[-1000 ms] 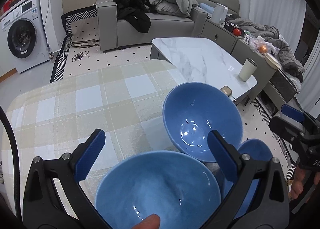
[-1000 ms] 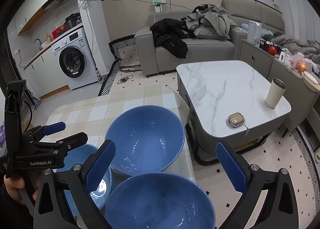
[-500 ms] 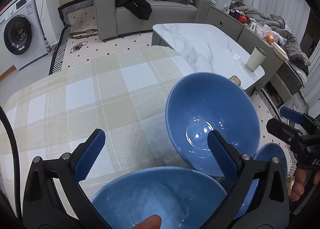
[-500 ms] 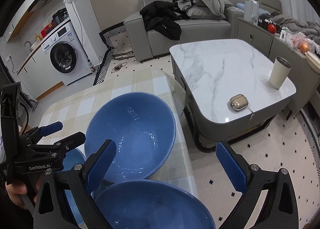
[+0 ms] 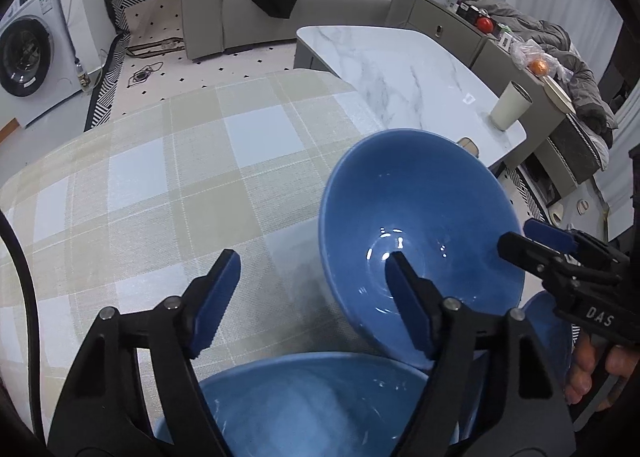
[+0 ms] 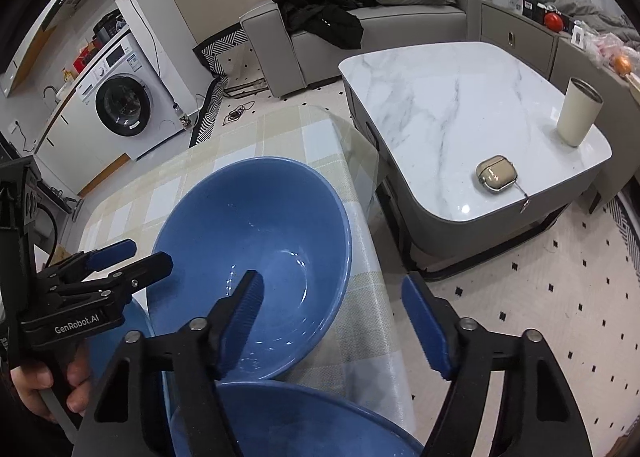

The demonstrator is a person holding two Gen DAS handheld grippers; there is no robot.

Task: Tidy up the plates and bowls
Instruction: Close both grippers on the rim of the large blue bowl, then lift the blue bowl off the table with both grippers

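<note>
Near the worktop's (image 6: 360, 297) right edge, three blue bowls cluster; open checked cloth lies to their left. Left gripper (image 5: 312, 289) and right gripper (image 6: 332, 317) both have jaws spread, just closing partway, pinching nothing. Far bowl (image 5: 424, 217) sits ahead between them; near-left bowl (image 5: 312, 401) and near-right bowl (image 6: 288, 421) lie under each.

Both wrist views downward; shared bowl (image 5: 420, 217)

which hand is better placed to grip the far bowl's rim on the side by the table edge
Right. The right gripper straddles that rim of the far bowl, one finger inside, one outside. The left gripper straddles the opposite rim. Both pairs of fingers have just been closing.
</note>
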